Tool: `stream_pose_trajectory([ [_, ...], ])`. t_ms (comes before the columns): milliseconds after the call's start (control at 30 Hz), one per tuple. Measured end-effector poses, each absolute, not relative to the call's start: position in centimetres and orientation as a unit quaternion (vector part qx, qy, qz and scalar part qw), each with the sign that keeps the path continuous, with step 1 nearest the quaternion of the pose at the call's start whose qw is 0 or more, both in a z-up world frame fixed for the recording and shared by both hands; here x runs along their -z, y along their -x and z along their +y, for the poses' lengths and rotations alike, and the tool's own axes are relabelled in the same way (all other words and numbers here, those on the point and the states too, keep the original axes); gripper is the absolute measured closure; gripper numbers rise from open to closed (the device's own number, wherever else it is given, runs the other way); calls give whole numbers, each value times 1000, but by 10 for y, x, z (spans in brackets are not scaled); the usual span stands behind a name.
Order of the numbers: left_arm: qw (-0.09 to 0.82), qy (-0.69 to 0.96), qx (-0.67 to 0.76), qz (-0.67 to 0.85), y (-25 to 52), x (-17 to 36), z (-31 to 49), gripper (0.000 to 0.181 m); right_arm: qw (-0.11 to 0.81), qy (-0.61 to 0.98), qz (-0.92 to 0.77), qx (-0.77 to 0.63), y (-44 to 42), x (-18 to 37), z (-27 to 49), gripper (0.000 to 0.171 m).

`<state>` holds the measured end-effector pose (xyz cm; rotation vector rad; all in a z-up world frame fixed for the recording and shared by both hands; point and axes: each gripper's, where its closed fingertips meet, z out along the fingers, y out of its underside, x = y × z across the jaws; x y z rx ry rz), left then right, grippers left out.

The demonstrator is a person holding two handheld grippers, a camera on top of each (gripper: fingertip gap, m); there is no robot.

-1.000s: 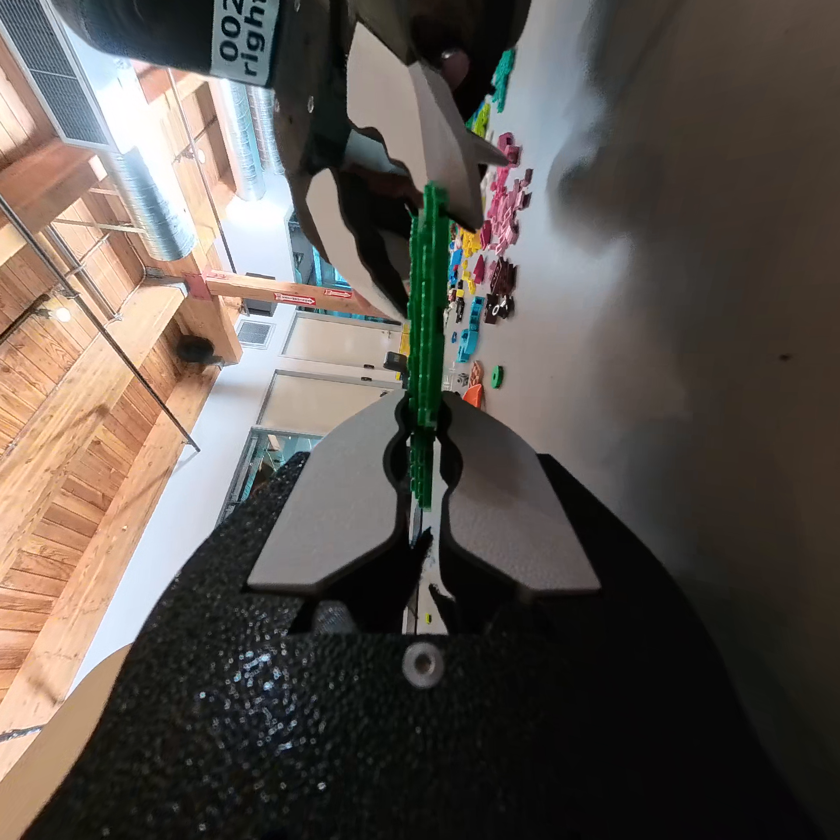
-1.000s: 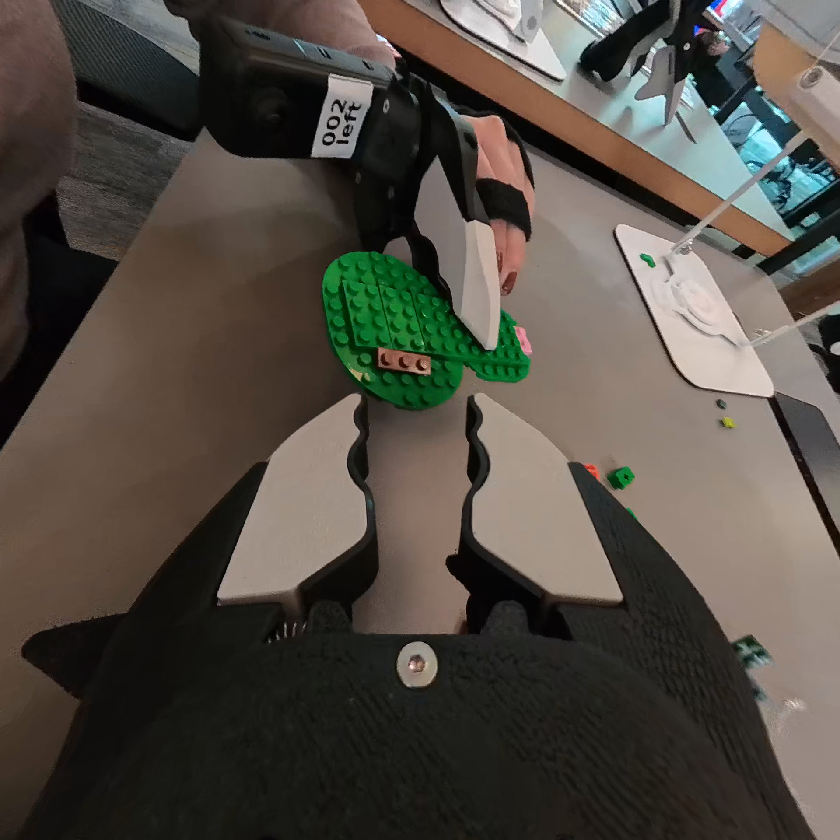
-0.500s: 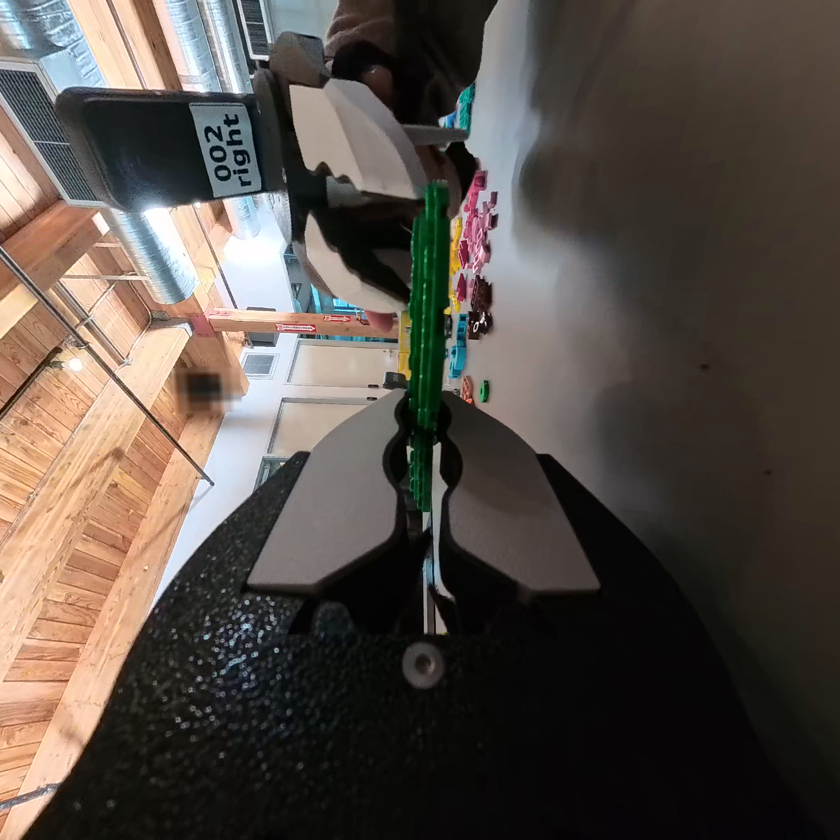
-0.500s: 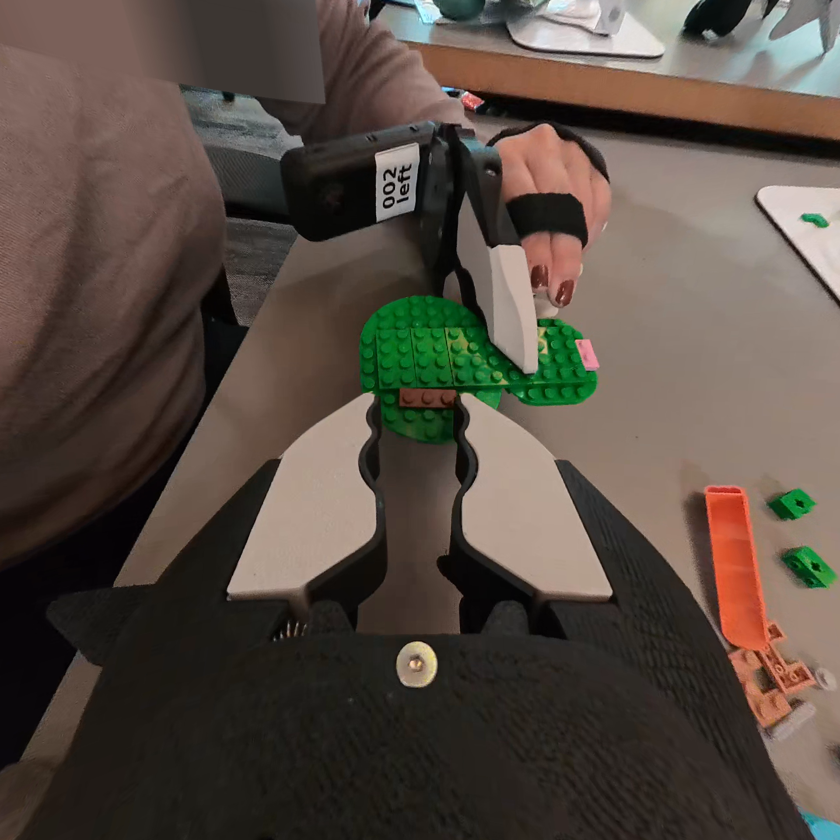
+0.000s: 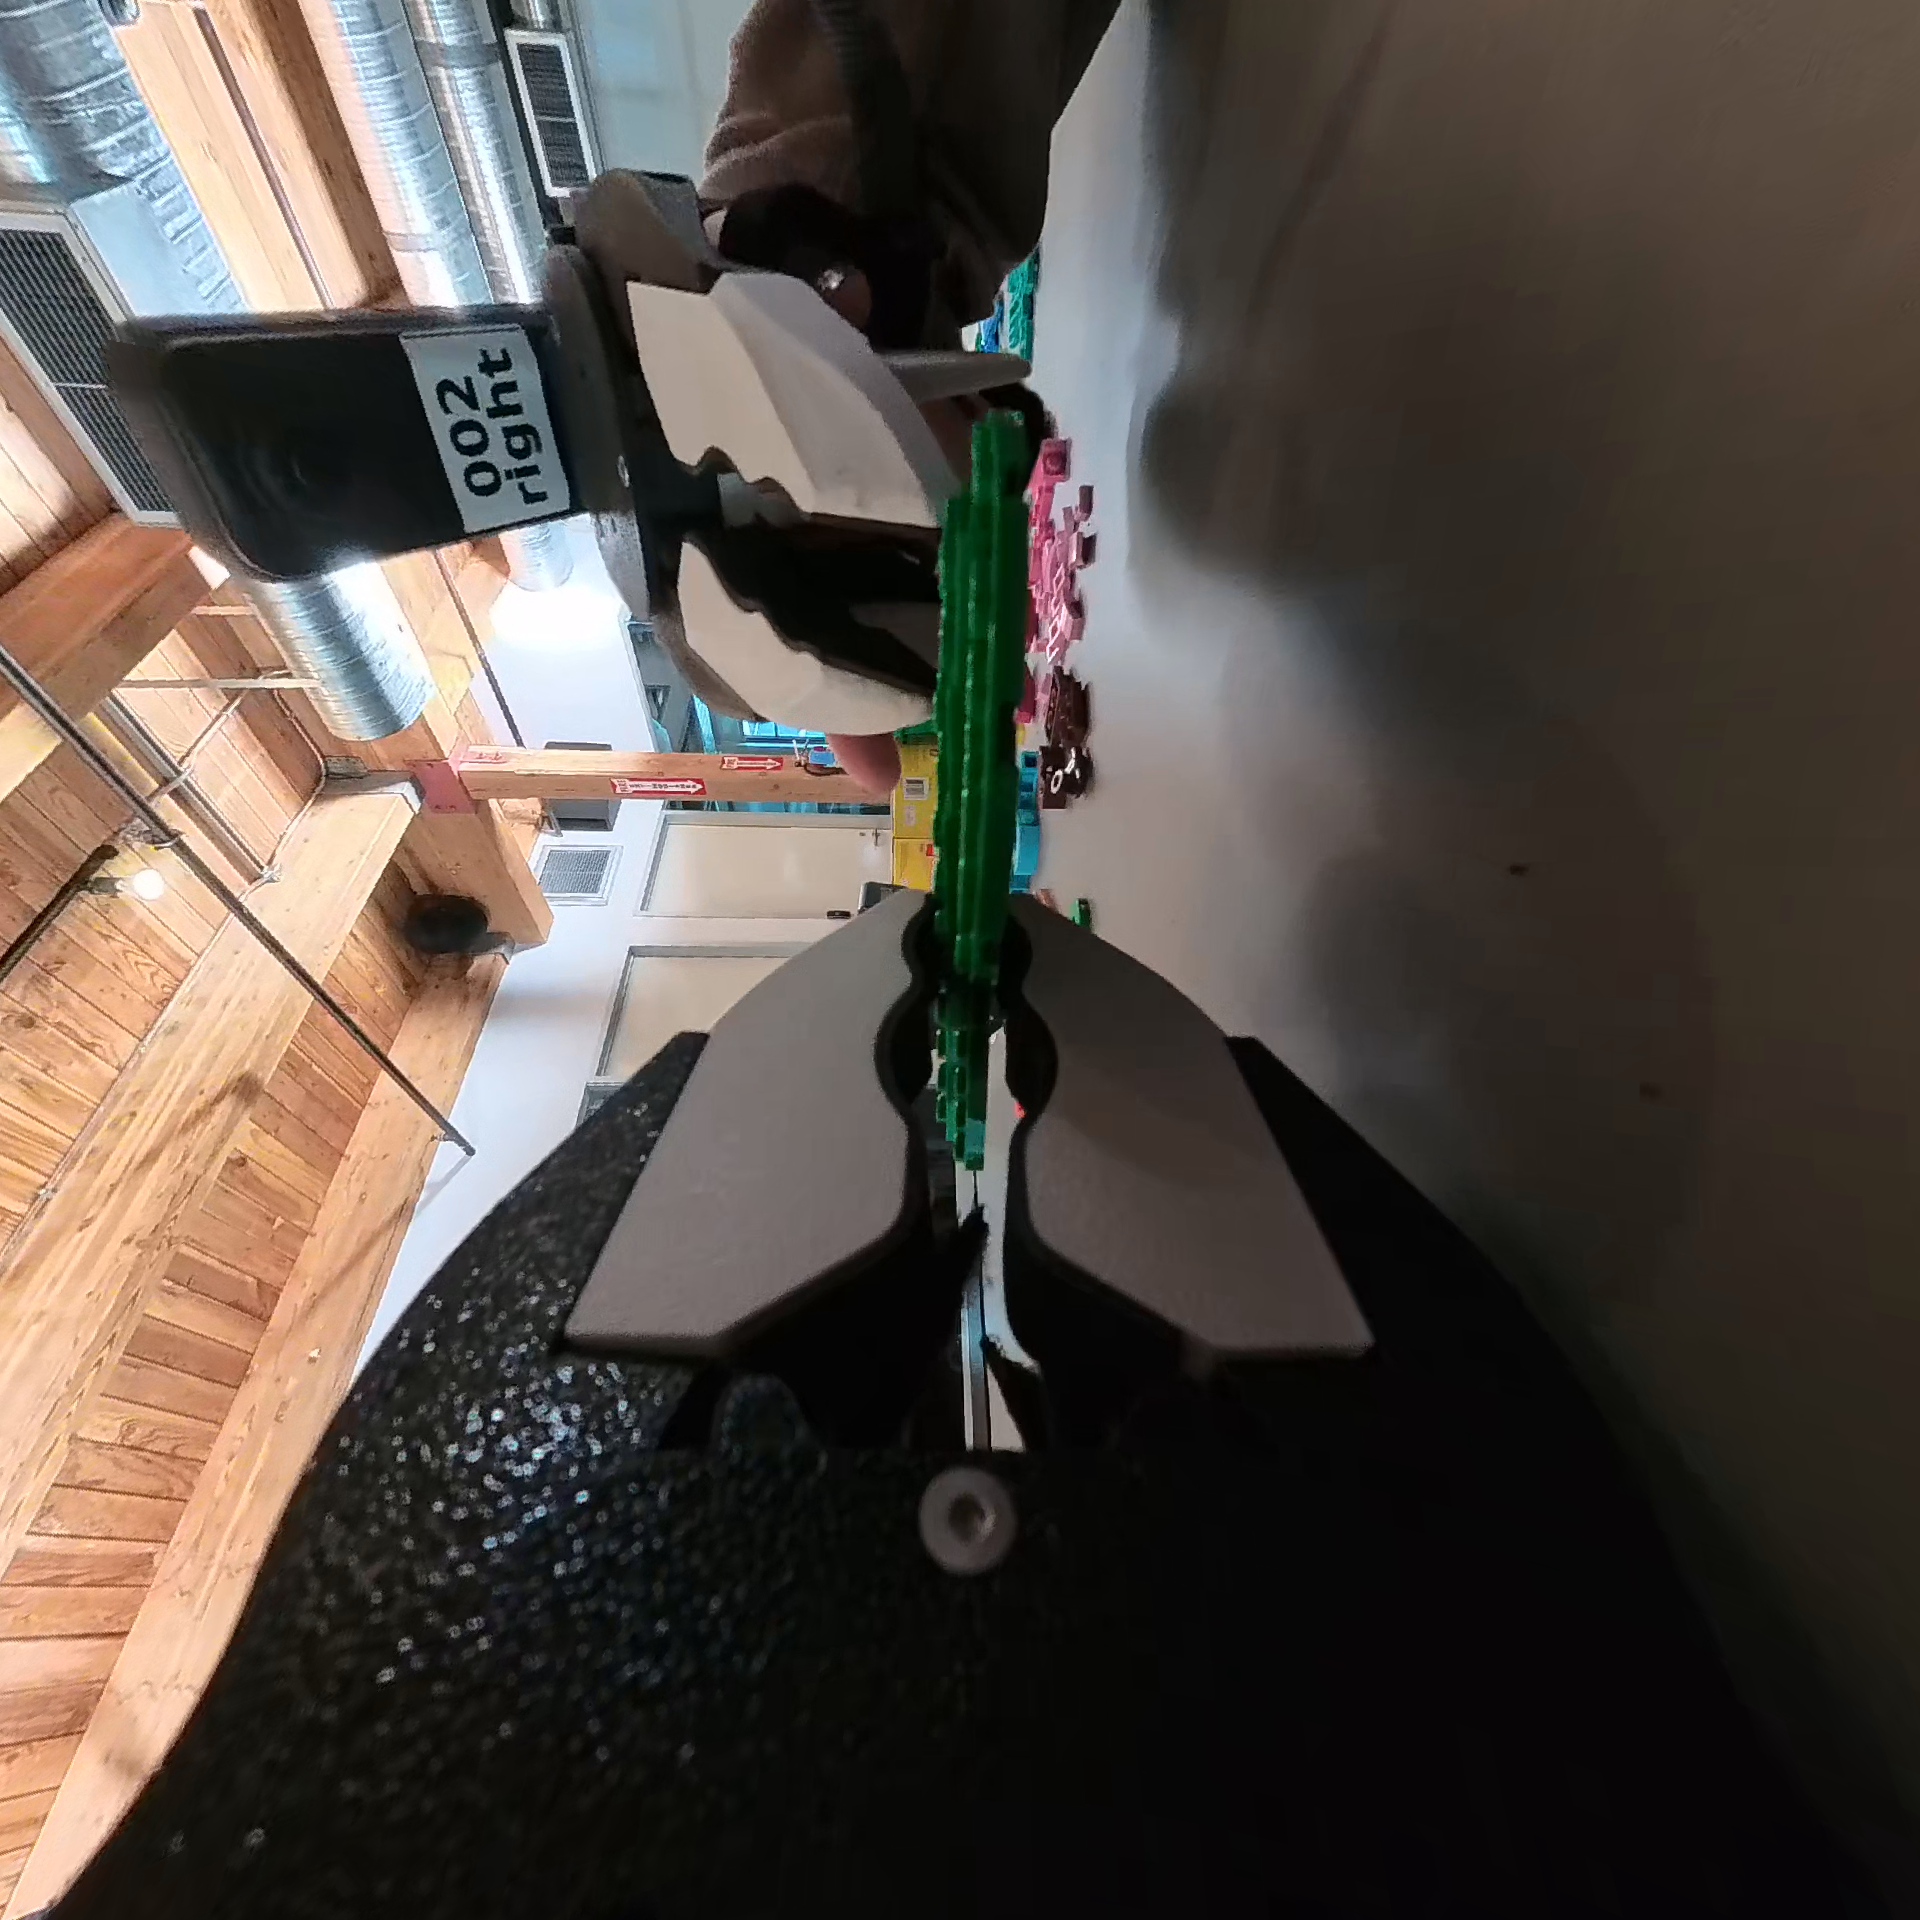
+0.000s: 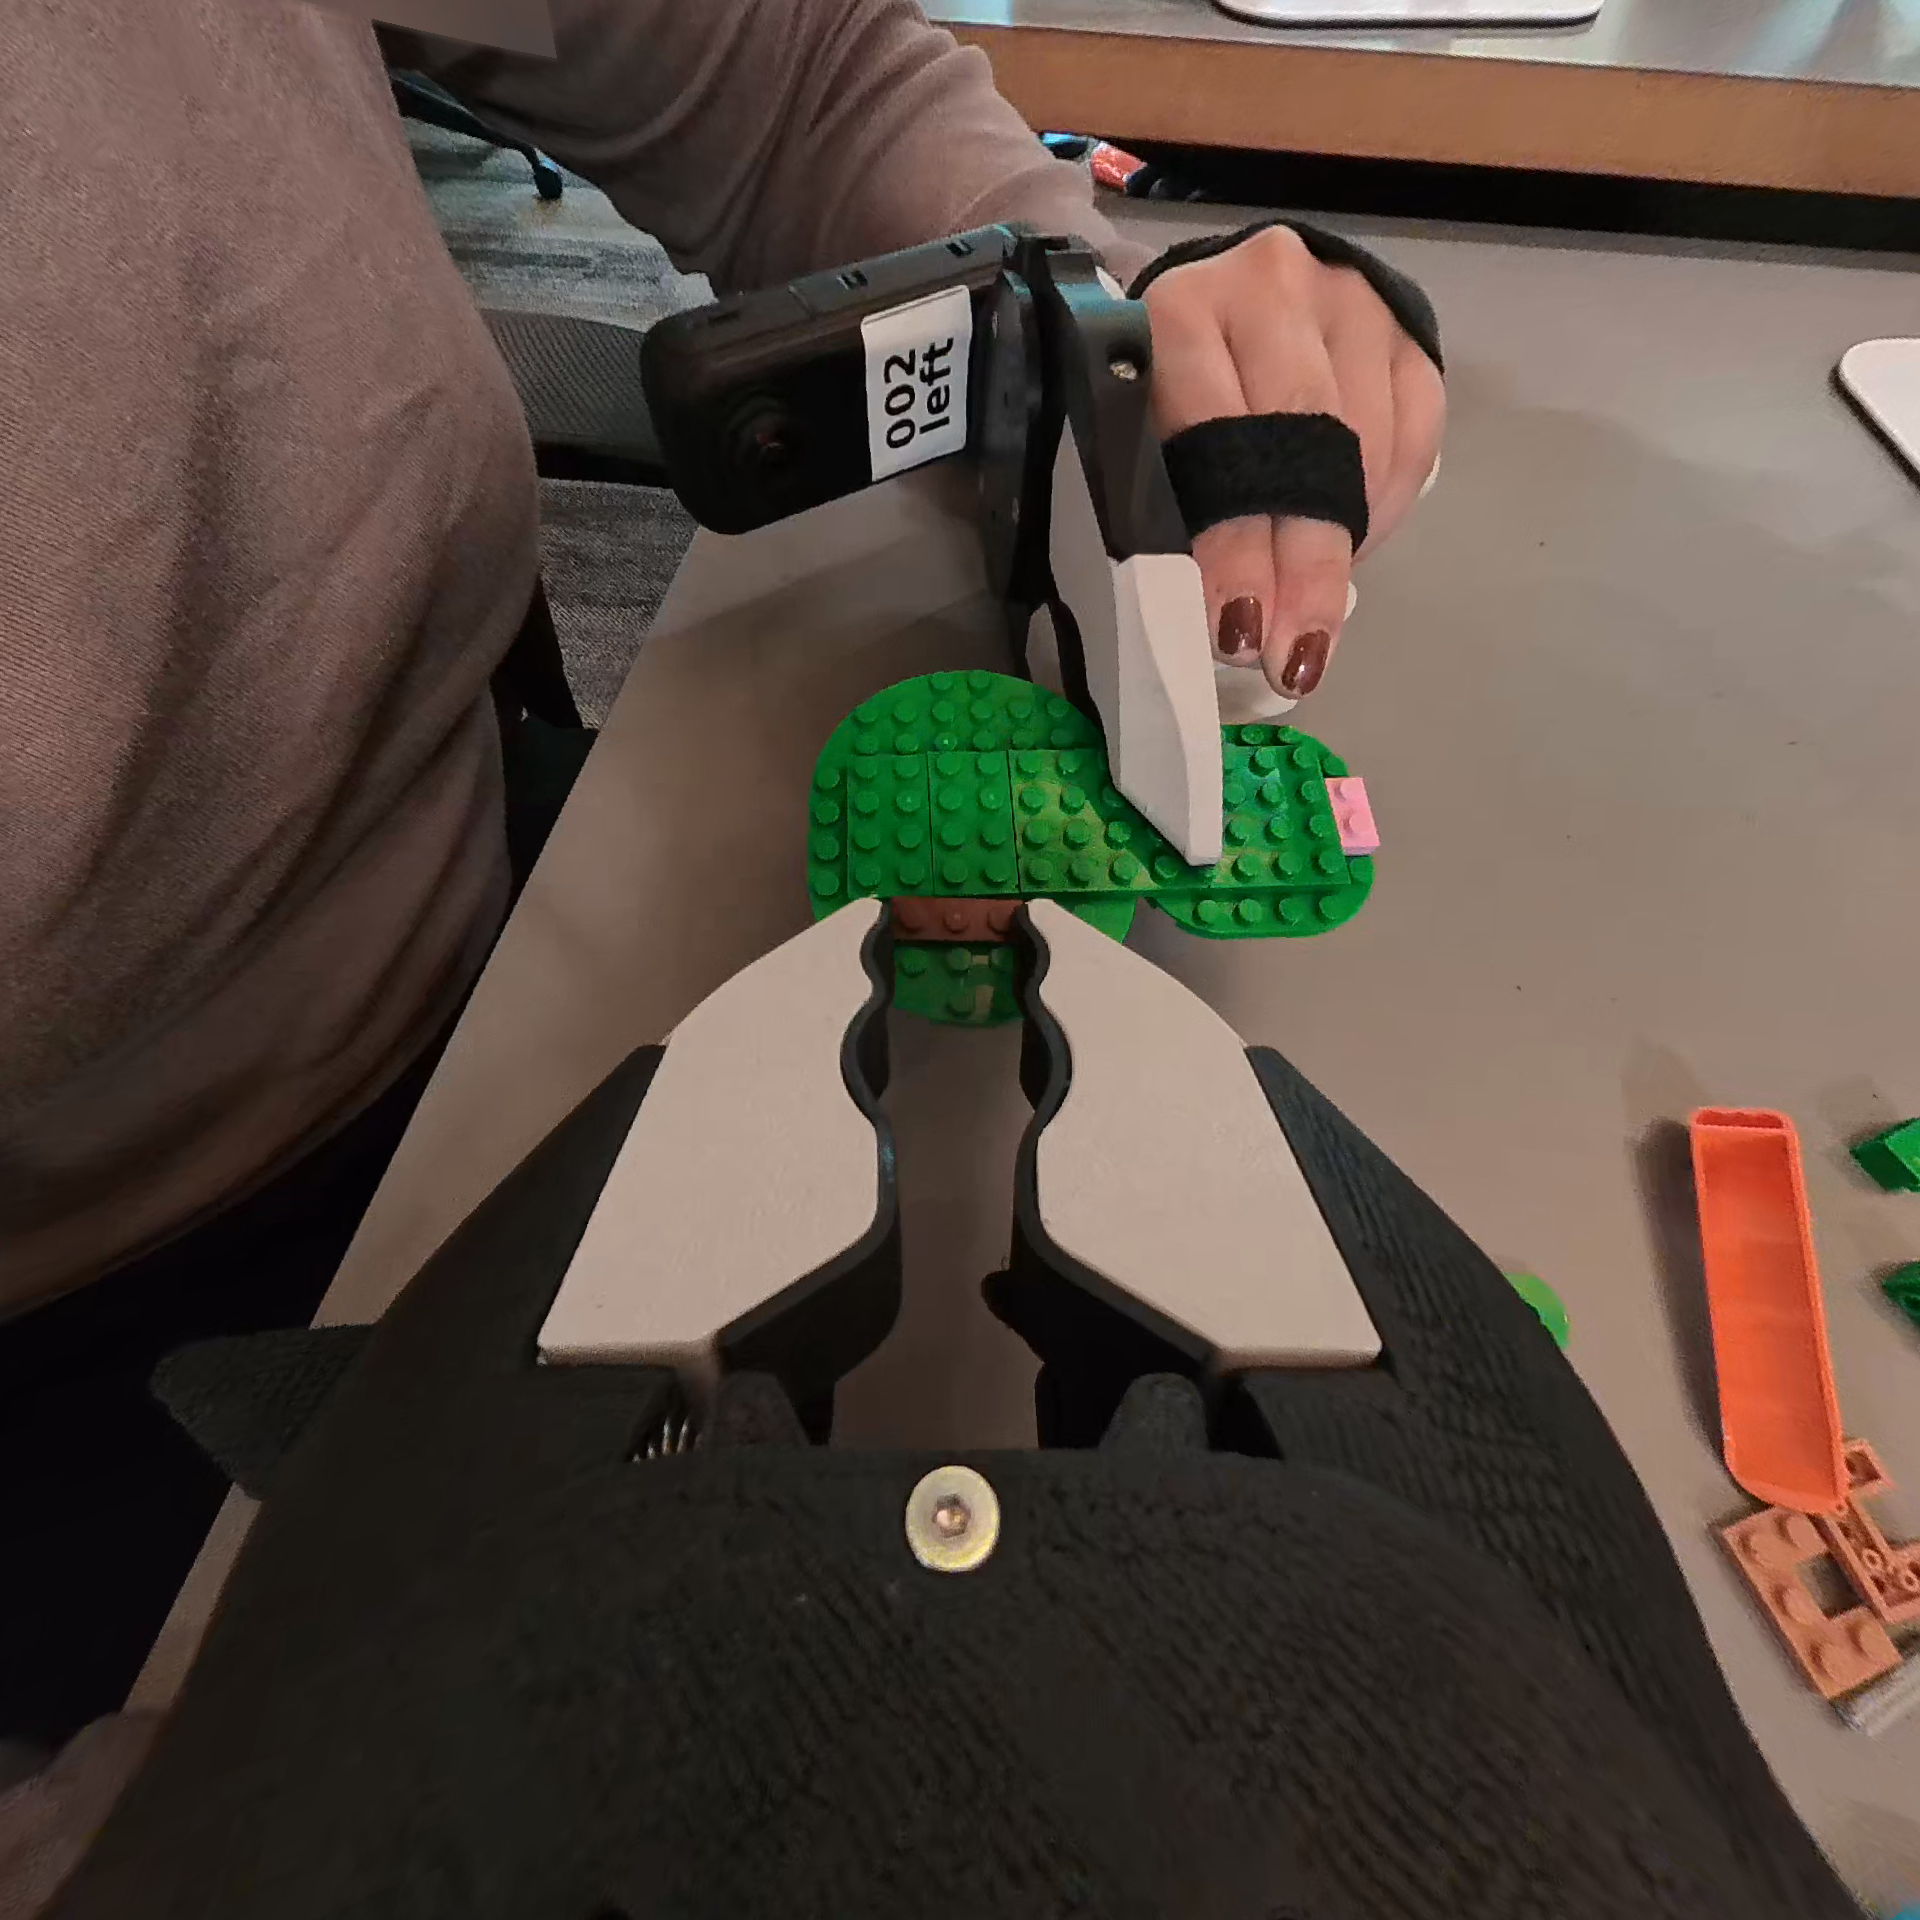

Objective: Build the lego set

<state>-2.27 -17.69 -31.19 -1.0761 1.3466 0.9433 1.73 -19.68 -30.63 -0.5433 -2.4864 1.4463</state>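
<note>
A green plate assembly [image 6: 966, 821] is held flat just above the grey table. It carries a pink brick [image 6: 1351, 816] at its right end and a brown brick [image 6: 951, 920] on its near edge. My left gripper [image 5: 966, 935] is shut on the plate, seen edge-on in the left wrist view [image 5: 971, 675]. Its upper finger [image 6: 1164, 727] lies on the studs. My right gripper [image 6: 951, 920] has its tips closed against both ends of the brown brick. It also shows in the left wrist view [image 5: 920, 603], against the plate's stud side.
An orange brick separator [image 6: 1756, 1299], tan plates [image 6: 1829, 1600] and small green bricks [image 6: 1891, 1153] lie to the right. A pile of coloured bricks [image 5: 1060, 582] lies beyond the plate. The person's torso [image 6: 208, 623] is at the table's left edge. There is about 5 cm between the tips of the two grippers. The orange brick separator [image 6: 1756, 1299] lies around 12 cm away from my left fingertips.
My right gripper moved in toward the plate and its jaws narrowed onto the brown brick. The left gripper kept its hold and turned the plate more square to the right gripper.
</note>
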Motion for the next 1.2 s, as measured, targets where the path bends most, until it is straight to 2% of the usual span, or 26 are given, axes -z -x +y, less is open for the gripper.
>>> stream_pose_trajectory([
  [900,559,455,-395,570,21,311,-178,172,103,163,-853,-485,-26,304,-202,152],
  [1200,559,456,-395,569,22,311,-178,172,123,160,-840,-503,-24,295,-201,144],
])
